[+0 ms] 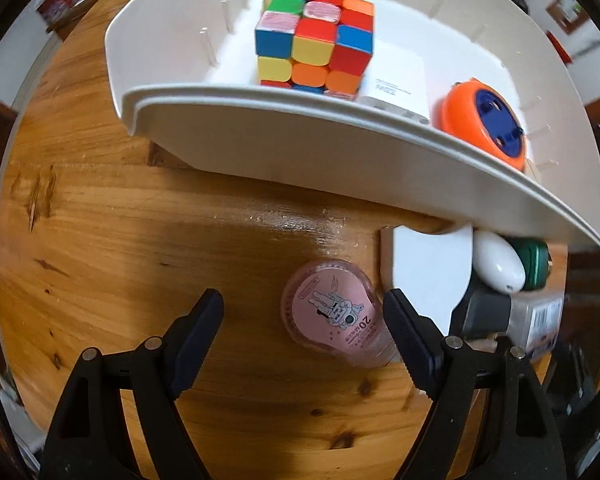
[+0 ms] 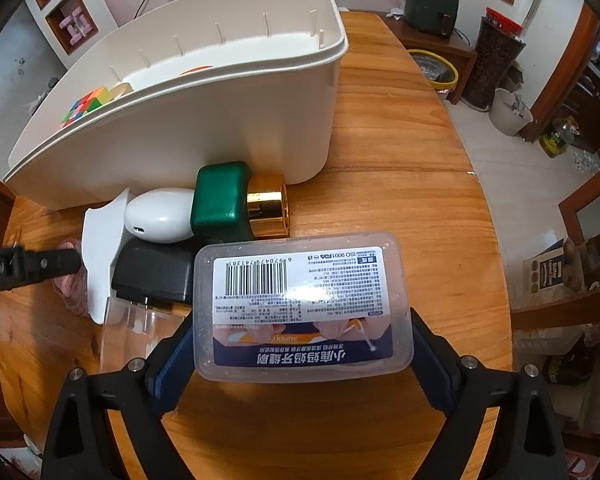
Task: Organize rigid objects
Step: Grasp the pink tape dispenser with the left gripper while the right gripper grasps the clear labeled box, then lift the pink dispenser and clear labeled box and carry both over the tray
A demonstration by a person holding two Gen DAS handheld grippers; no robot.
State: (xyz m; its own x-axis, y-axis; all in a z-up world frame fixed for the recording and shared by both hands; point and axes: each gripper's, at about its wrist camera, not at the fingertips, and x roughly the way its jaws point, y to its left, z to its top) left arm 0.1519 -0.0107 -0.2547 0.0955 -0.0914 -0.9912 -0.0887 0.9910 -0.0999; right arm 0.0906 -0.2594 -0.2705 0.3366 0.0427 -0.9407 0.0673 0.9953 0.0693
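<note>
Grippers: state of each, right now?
Left gripper: open, over the pink round case, not gripping.
Right gripper: fingers beside the clear plastic box; grip cannot be told.

A: Which colours are seen in the white bin (image 1: 260,140)?
B: A multicoloured cube (image 1: 314,40) and an orange-and-blue disc (image 1: 486,120).
A: And outside?
B: A green bottle (image 2: 220,200), gold-capped, and a pink case (image 1: 332,312) printed with an astronaut.

Two wrist views downward, sharing white bin (image 1: 260,140)
</note>
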